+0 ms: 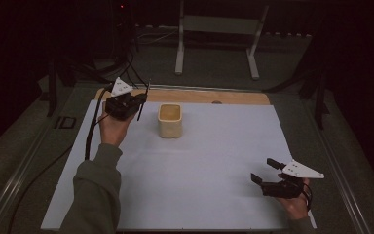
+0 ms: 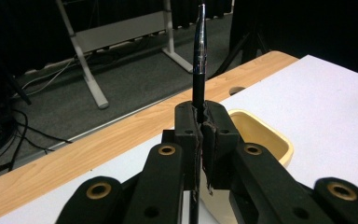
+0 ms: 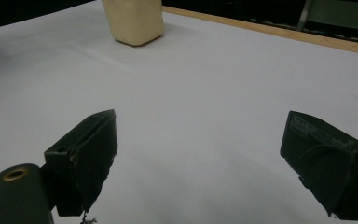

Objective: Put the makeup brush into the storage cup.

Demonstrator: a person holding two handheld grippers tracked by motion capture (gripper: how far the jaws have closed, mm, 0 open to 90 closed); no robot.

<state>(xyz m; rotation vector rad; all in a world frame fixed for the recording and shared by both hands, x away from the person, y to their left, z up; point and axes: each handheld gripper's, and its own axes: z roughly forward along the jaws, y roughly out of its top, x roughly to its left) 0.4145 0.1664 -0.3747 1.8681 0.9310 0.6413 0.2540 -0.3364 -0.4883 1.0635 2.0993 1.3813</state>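
Fingers of the left gripper pinch one pen beside one cup; right gripper's spread.

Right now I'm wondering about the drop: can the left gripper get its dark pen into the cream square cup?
Probably yes: the left gripper, shut on the dark pen, hovers beside the open-topped cream square cup, with nothing between.

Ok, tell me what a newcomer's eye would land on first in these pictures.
First, the black pen clamped upright between the shut jaws of the left gripper, held up at the far left of the white sheet. Next, the cream square cup standing open and alone just right of that gripper. Last, the right gripper, jaws wide apart with nothing between them, low at the sheet's near right corner.
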